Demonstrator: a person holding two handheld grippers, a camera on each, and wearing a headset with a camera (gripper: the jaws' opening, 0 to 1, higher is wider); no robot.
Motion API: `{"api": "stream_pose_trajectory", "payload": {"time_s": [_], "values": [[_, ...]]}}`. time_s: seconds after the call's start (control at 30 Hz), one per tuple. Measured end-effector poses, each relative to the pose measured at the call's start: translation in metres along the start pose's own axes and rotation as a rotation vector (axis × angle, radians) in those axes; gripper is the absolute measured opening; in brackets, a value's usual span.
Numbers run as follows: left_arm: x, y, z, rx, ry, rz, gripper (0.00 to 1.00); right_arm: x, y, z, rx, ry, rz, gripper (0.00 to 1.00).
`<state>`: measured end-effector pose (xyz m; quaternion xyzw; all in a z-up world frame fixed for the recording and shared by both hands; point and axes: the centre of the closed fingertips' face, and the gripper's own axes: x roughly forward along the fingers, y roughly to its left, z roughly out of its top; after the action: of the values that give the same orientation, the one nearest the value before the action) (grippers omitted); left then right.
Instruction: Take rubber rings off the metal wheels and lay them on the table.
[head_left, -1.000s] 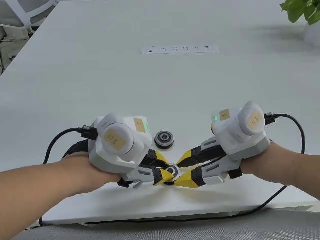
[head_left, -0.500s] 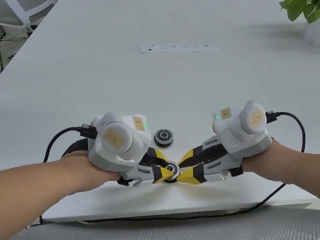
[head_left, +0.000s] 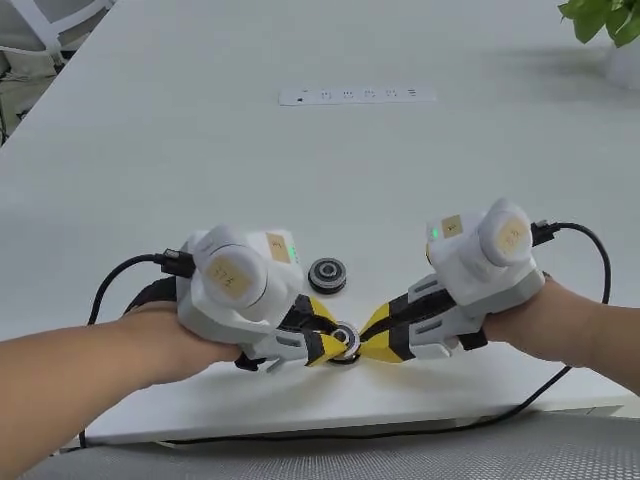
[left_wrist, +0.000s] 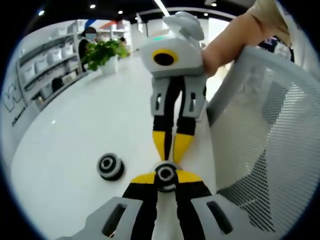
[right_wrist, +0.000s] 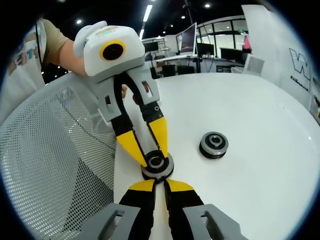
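The metal wheel (head_left: 346, 340) is held just above the near edge of the white counter (head_left: 300, 170), between the two claws, which meet tip to tip over it. The left claw (head_left: 322, 345) is closed on the wheel. In the right gripper view, its yellow tips are seen pressed against opposite sides of the wheel, which lies flat between them. The right claw (head_left: 378, 338) is brought in from the opposite side, with its jaws drawn nearly together on the wheel's edge, where the black rubber ring (right_wrist: 172, 165) sits. In the left gripper view, the right claw's two yellow tips are seen side by side, touching the wheel's far rim.

A second wheel (head_left: 327, 274), with its ring on it, lies flat on the counter just beyond the left claw, apart from both claws. A white power strip (head_left: 357, 96) lies well away at the far side of the counter. A mesh chair back (left_wrist: 265, 150) is seen beside the counter's edge in the left gripper view.
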<state>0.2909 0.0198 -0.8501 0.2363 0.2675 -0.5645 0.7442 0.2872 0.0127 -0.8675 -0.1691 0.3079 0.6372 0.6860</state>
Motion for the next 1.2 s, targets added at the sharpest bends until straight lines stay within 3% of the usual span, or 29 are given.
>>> {"api": "stream_pose_trajectory", "payload": {"time_s": [0.23,0.57,0.97,1.2], "values": [[0.001,0.000,0.000,-0.003,0.005,0.007,0.13,-0.002,-0.001,-0.004,0.023,0.023,-0.011,0.03],[0.001,0.000,0.000,-0.008,0.008,0.017,0.13,-0.004,-0.002,-0.001,0.086,-0.001,-0.012,0.00],[0.001,-0.001,0.000,-0.015,0.009,0.024,0.12,-0.010,-0.005,0.004,0.320,-0.091,0.006,0.00],[0.001,-0.002,0.000,-0.012,0.013,0.029,0.12,-0.011,-0.005,0.008,0.356,-0.114,0.001,0.00]]}}
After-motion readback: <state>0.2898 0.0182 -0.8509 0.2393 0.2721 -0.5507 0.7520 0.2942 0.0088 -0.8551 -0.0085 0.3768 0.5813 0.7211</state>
